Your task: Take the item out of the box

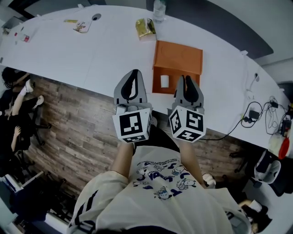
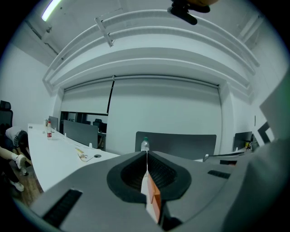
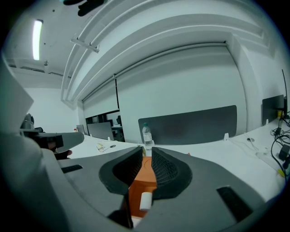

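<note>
Partly hidden, orange box (image 1: pixel 178 57), behind right tongs (image 1: pixel 187 78)

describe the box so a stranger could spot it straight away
On the long white table, look midway along the near edge. The box lies there: flat, orange, a white patch on its near side, bigger than the gold packet and bottle behind it.

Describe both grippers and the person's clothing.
The left gripper and right gripper have grey tapered shells with black ribbed jaws. Each carries a white cube printed with black square markers. The person wears a white short-sleeved T-shirt with blue cartoon print.
</note>
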Demonstrator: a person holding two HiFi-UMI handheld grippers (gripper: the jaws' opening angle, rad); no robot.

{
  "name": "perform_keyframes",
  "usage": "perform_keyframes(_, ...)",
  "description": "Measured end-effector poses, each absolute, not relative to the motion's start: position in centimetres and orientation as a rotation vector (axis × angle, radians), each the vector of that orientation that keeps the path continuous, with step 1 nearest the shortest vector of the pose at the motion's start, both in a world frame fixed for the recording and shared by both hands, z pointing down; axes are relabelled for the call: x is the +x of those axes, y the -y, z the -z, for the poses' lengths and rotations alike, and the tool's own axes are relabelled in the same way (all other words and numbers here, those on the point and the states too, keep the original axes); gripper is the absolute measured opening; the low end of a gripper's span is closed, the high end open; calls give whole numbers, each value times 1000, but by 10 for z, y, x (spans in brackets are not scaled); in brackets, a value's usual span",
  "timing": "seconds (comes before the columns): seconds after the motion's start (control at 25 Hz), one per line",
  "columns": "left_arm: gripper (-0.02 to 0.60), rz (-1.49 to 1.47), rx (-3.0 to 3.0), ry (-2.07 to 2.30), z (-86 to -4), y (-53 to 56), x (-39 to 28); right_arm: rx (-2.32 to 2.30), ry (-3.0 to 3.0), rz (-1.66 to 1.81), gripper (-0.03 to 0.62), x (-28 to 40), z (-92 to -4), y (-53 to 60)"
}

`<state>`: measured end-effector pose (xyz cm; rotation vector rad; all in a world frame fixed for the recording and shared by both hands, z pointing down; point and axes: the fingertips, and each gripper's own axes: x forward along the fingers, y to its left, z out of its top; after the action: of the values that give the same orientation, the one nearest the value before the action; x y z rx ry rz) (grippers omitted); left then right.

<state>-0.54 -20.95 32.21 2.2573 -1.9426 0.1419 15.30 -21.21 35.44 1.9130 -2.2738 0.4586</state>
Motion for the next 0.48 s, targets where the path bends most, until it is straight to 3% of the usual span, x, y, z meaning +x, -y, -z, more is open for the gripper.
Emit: perform_keyframes(0.48,19,-220,2245,1849,-359,247,-12,1912,2181,-529,63,146,-386,247)
